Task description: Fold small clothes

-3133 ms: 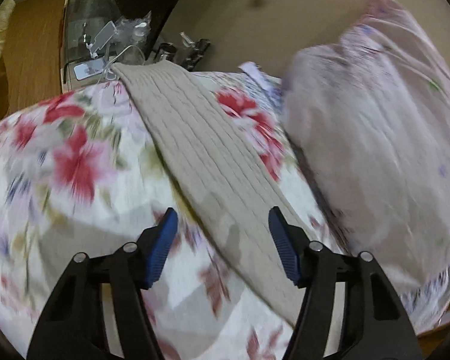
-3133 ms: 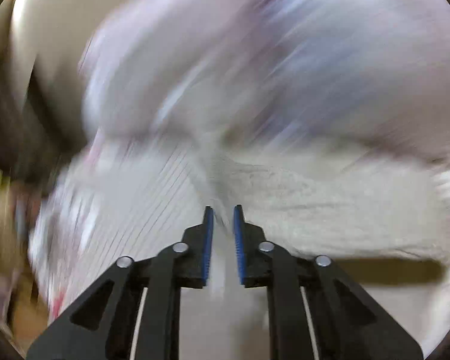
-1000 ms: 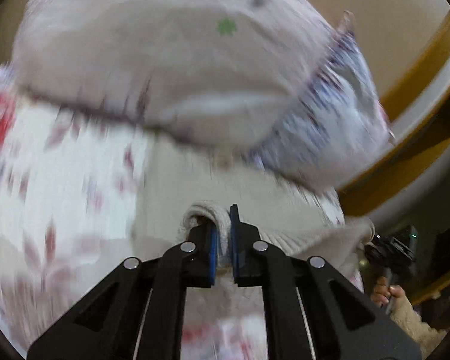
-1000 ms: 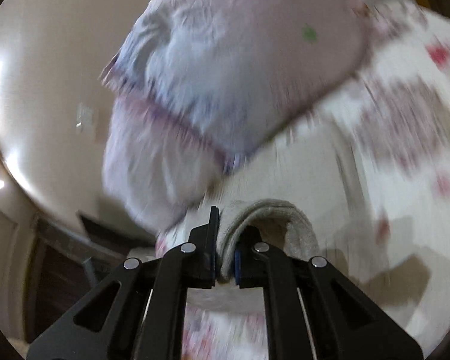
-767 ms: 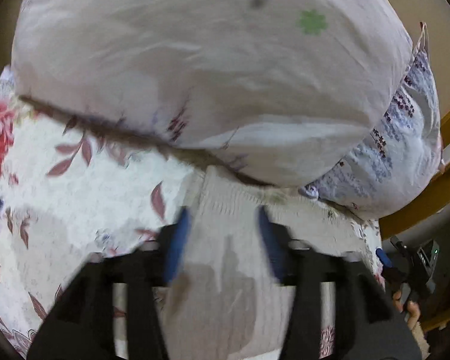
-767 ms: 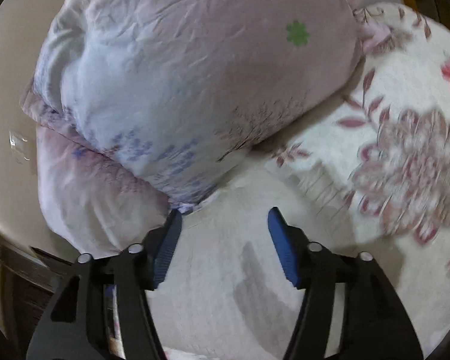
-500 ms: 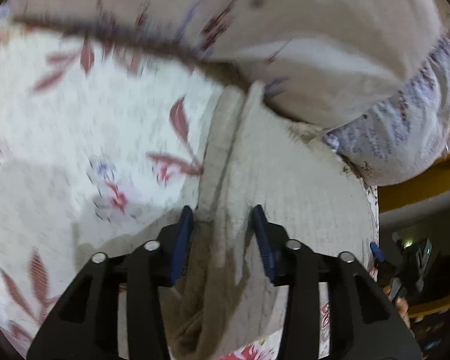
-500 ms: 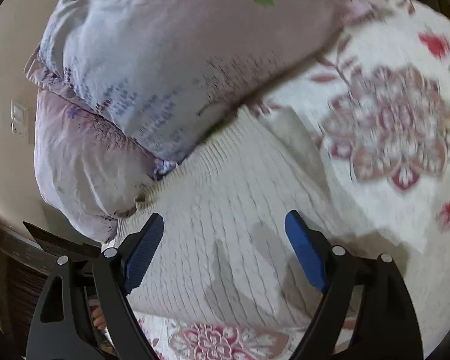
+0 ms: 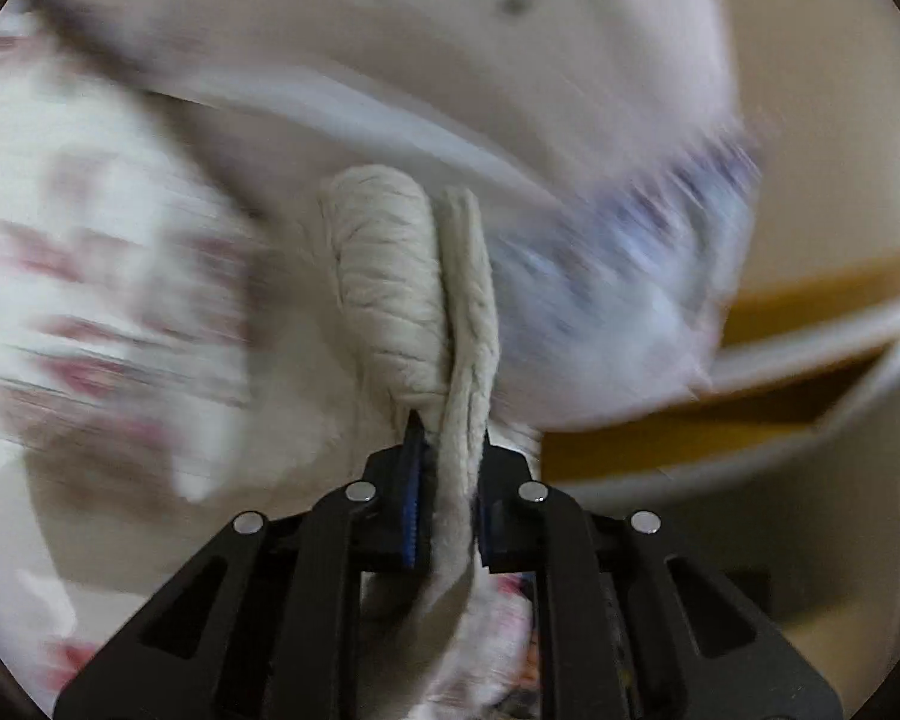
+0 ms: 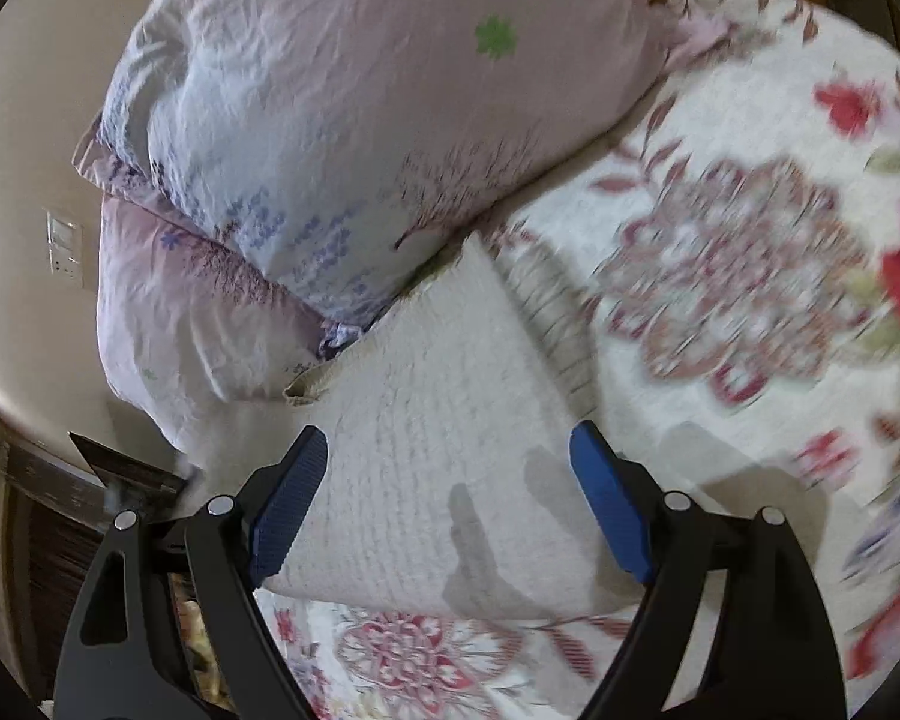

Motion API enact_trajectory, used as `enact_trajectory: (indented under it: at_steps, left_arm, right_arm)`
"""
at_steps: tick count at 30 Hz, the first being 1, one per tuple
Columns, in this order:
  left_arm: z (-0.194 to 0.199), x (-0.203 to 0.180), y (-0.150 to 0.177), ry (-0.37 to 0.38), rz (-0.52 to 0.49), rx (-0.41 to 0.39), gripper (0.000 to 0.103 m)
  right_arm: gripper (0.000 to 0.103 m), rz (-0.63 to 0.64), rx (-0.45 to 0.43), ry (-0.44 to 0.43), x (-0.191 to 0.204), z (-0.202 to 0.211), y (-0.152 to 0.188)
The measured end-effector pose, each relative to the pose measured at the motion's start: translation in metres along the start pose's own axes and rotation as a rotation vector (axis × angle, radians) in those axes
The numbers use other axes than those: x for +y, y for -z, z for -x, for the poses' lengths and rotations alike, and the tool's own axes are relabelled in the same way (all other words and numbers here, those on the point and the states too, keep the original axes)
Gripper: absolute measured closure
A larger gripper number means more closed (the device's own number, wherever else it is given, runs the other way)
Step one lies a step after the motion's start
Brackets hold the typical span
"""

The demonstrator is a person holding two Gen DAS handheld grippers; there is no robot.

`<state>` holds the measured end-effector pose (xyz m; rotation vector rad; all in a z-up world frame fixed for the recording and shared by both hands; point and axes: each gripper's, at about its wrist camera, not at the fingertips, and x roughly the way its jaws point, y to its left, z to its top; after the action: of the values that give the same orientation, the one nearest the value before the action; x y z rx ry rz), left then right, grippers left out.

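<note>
A beige knitted garment (image 10: 444,438) lies folded on the floral bedspread (image 10: 744,276), its far corner against the pillows. My right gripper (image 10: 450,498) is open and empty, hovering over the near part of the garment. In the blurred left wrist view my left gripper (image 9: 447,498) is shut on a bunched edge of the beige knitted garment (image 9: 402,276), which stands up in folds between the blue pads (image 9: 413,504).
Two pale pink and lilac pillows (image 10: 354,120) are stacked at the head of the bed. A beige wall with a switch plate (image 10: 65,249) is behind them. A wooden bed frame edge (image 9: 750,408) shows to the right in the left wrist view.
My left gripper, open over the garment's edge half a second ago, has shut on it and is moving fast. My right gripper let go a second ago and stays open above the garment.
</note>
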<state>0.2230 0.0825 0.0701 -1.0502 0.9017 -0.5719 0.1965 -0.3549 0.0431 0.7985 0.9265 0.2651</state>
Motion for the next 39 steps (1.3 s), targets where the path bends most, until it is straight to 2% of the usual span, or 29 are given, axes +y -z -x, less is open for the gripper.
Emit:
enact_trajectory:
  at_steps: [2, 4, 5, 7, 8, 9, 10, 11, 12, 14, 15, 16, 18, 22, 24, 25, 26, 28, 29, 30, 32, 33, 35, 36, 37, 38, 39]
  left_arm:
    - [-0.042, -0.03, 0.016, 0.081, -0.015, 0.052, 0.09]
    - [-0.102, -0.052, 0.037, 0.165, 0.013, 0.11, 0.086]
    - [-0.138, -0.058, 0.049, 0.239, 0.067, 0.168, 0.077]
    - [-0.173, -0.056, 0.063, 0.37, 0.184, 0.251, 0.075]
    - [-0.177, -0.054, 0.069, 0.399, 0.224, 0.259, 0.068]
    - [-0.168, -0.052, 0.072, 0.39, 0.213, 0.233, 0.054]
    - [-0.157, -0.049, 0.07, 0.35, 0.182, 0.2, 0.046]
    - [-0.136, -0.043, 0.065, 0.25, 0.129, 0.142, 0.036]
    - [-0.121, -0.036, 0.061, 0.171, 0.094, 0.107, 0.032]
    - [-0.1, -0.022, 0.052, -0.009, 0.024, 0.063, 0.03]
    - [-0.089, -0.014, 0.05, -0.139, -0.017, 0.057, 0.027]
    - [-0.084, -0.007, 0.05, -0.228, -0.043, 0.062, 0.027]
    - [-0.079, 0.007, 0.057, -0.344, -0.088, 0.095, 0.026]
    - [-0.1, 0.017, 0.077, -0.427, -0.15, 0.188, 0.023]
    - [-0.114, 0.017, 0.085, -0.447, -0.189, 0.192, 0.022]
    - [-0.117, 0.018, 0.087, -0.444, -0.194, 0.189, 0.022]
    - [-0.123, 0.018, 0.088, -0.428, -0.187, 0.185, 0.035]
    - [-0.131, 0.026, 0.086, -0.386, -0.146, 0.176, 0.048]
    - [-0.131, 0.026, 0.085, -0.365, -0.142, 0.179, 0.059]
    - [-0.126, 0.026, 0.083, -0.326, -0.142, 0.196, 0.063]
    - [-0.107, 0.024, 0.078, -0.267, -0.151, 0.229, 0.065]
    - [-0.086, 0.018, 0.074, -0.249, -0.188, 0.227, 0.065]
    - [-0.052, 0.014, 0.068, -0.249, -0.235, 0.204, 0.064]
    - [-0.041, 0.015, 0.065, -0.279, -0.257, 0.19, 0.06]
    - [-0.032, 0.018, 0.065, -0.341, -0.289, 0.176, 0.057]
    - [-0.028, 0.024, 0.063, -0.427, -0.326, 0.158, 0.05]
    - [-0.025, 0.03, 0.061, -0.544, -0.361, 0.128, 0.05]
  right_arm:
    - [0.018, 0.006, -0.019, 0.008, -0.005, 0.01, -0.01]
    - [0.018, -0.004, -0.04, 0.01, -0.013, 0.019, -0.02]
    - [0.018, -0.009, -0.046, 0.011, -0.016, 0.02, -0.025]
    - [0.018, -0.027, -0.034, 0.015, -0.025, 0.02, -0.037]
    - [0.018, -0.04, -0.017, 0.016, -0.029, 0.017, -0.042]
    - [0.017, -0.057, 0.009, 0.016, -0.034, 0.013, -0.046]
    - [0.014, -0.073, 0.038, 0.006, -0.039, 0.009, -0.05]
    - [0.013, -0.081, 0.058, -0.005, -0.041, 0.006, -0.053]
    - [0.013, -0.089, 0.096, -0.024, -0.044, -0.001, -0.055]
    - [0.013, -0.093, 0.166, -0.038, -0.046, -0.016, -0.057]
    - [0.013, -0.093, 0.21, -0.049, -0.046, -0.027, -0.057]
    - [0.013, -0.095, 0.242, -0.061, -0.046, -0.036, -0.057]
    - [0.013, -0.098, 0.296, -0.075, -0.044, -0.054, -0.055]
    - [0.013, -0.064, 0.35, -0.063, -0.032, -0.081, -0.047]
    - [0.021, -0.024, 0.342, -0.048, -0.023, -0.086, -0.043]
    - [0.042, 0.012, 0.324, -0.025, -0.018, -0.086, -0.04]
    - [0.056, 0.025, 0.33, -0.027, -0.016, -0.088, -0.038]
    - [0.061, -0.028, 0.319, -0.064, -0.017, -0.086, -0.033]
    - [0.062, -0.044, 0.306, -0.086, -0.015, -0.084, -0.033]
    - [0.063, -0.064, 0.29, -0.134, -0.011, -0.08, -0.03]
    - [0.064, -0.074, 0.28, -0.198, 0.002, -0.073, -0.022]
    - [0.064, -0.056, 0.285, -0.214, 0.014, -0.072, -0.015]
    - [0.064, -0.029, 0.31, -0.233, 0.031, -0.075, 0.001]
    - [0.064, 0.001, 0.33, -0.224, 0.041, -0.082, 0.012]
    - [0.06, 0.04, 0.348, -0.19, 0.047, -0.087, 0.018]
    - [0.056, 0.09, 0.368, -0.134, 0.053, -0.095, 0.025]
    - [0.053, 0.146, 0.383, -0.047, 0.058, -0.104, 0.032]
